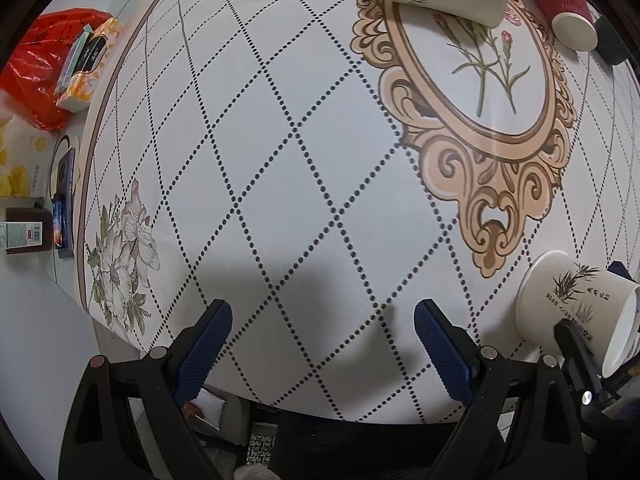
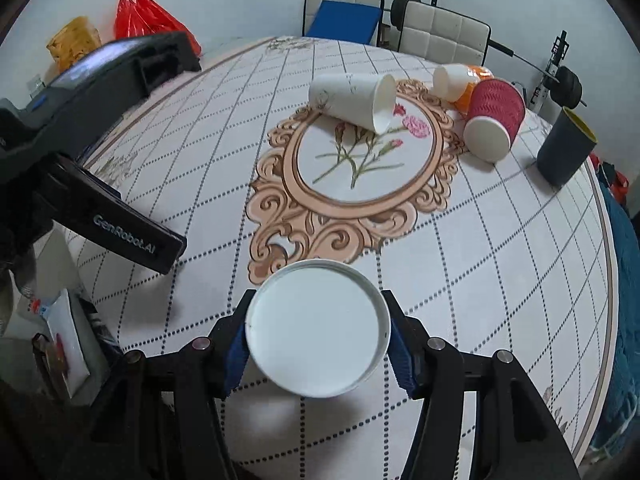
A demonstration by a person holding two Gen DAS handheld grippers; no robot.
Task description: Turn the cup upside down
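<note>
Right gripper [image 2: 318,334] clamped on white paper cup [image 2: 318,328], mid-flip above tabletop [image 2: 500,280]. Left gripper [image 1: 322,332] spread wide, idle. Next: finish rotating, set rim-down.

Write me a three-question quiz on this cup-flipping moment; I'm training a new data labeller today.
1. True or false: the left gripper holds a cup.
2. What is the right gripper shut on?
A. the red ribbed cup
B. a white paper cup
C. the dark cup
3. Fill in: the white cup at the far end of the floral medallion is lying on its ____.

Key
1. False; its jaws are open and empty.
2. B; its flat base faces the right wrist camera.
3. side
</note>
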